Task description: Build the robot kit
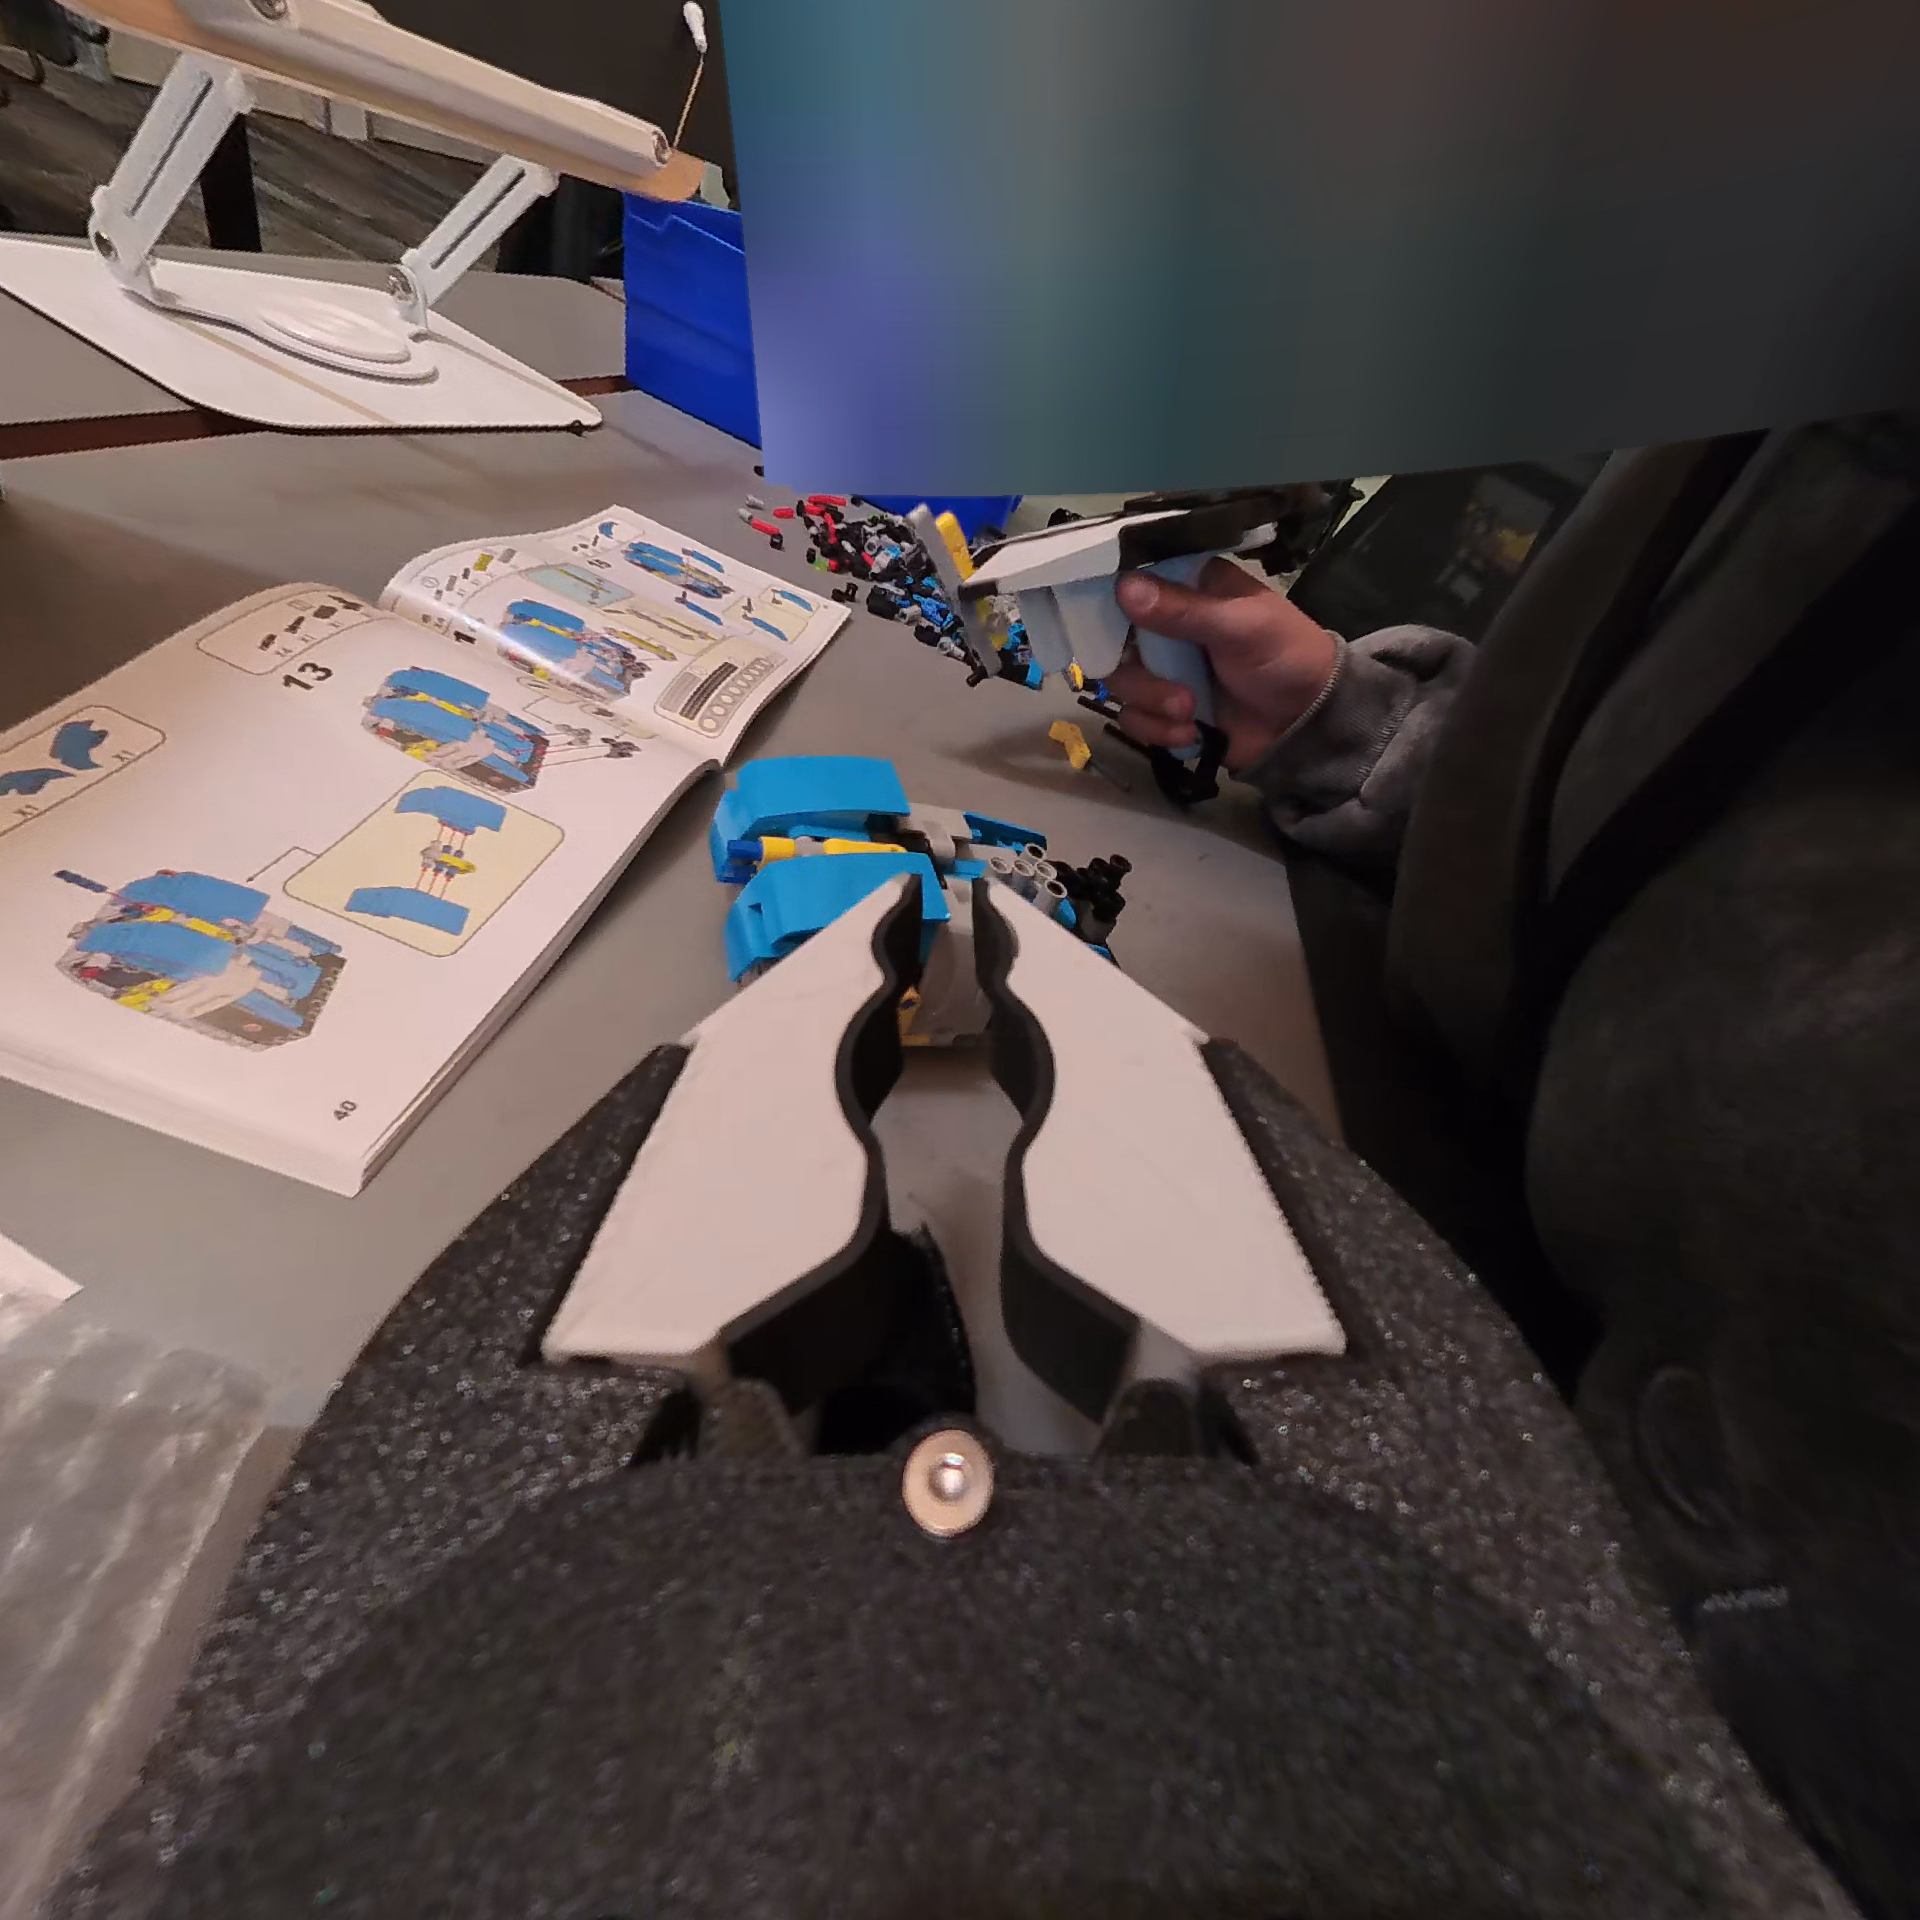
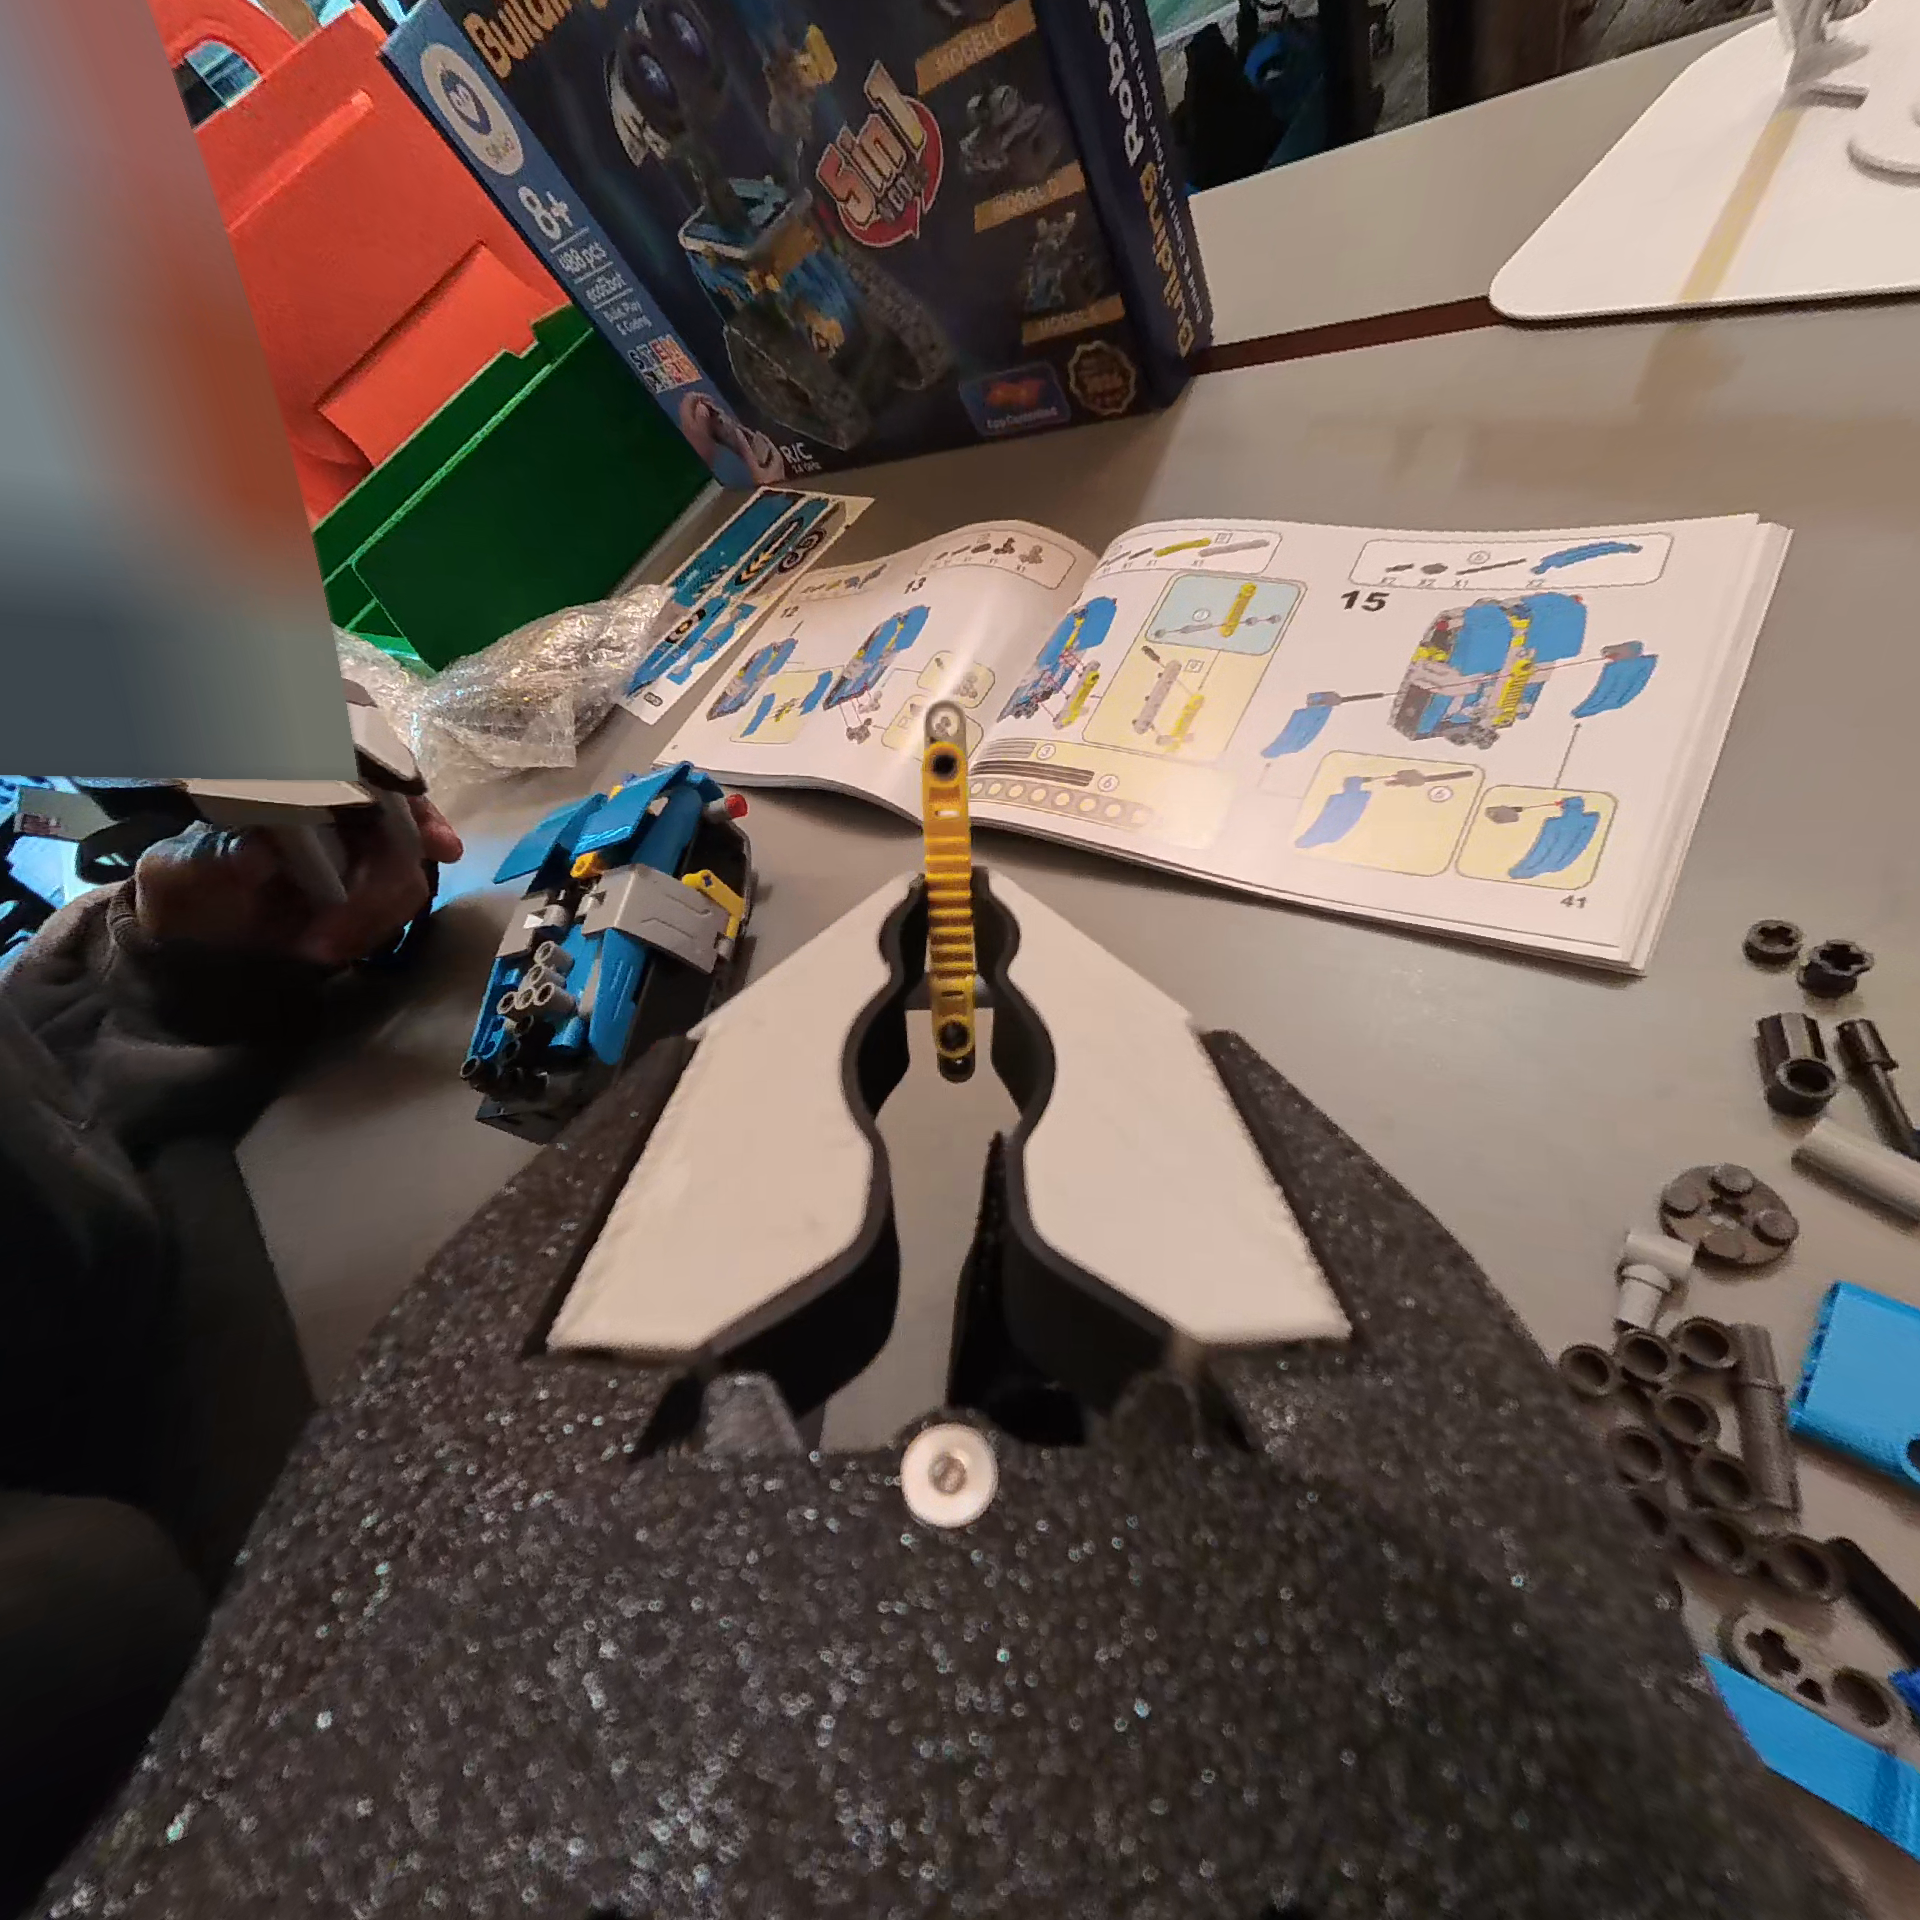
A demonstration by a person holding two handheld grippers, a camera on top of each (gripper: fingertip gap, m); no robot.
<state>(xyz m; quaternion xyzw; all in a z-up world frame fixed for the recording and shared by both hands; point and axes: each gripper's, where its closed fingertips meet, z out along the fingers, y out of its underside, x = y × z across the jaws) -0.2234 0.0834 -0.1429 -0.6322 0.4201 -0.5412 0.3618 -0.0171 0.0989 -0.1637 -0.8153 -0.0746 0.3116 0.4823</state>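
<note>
Near field, right wrist view: the right gripper [image 2: 951, 914] is clamped on a slender yellow plastic toothed beam [image 2: 948, 883] with a grey beam behind it, held upright, its top end clear above the fingertips and its lower end hanging between the fingers. Near field, left wrist view: the left gripper [image 1: 948, 914] is closed around the grey block end of a blue, grey and yellow brick-built model [image 1: 831, 842], which lies on its side on the grey tabletop [image 1: 312, 1226]. Handling judgement: the beam is thin and gripped along its ribbed faces, so it may pivot; a firm, steady hold on the model would help any fitting. Right of the right gripper lie loose dark grey connector pieces [image 2: 1704, 1413]. Farther off, the open instruction booklet [image 2: 1351, 727] lies flat; beyond it stands the dark blue product box [image 2: 831, 208].
</note>
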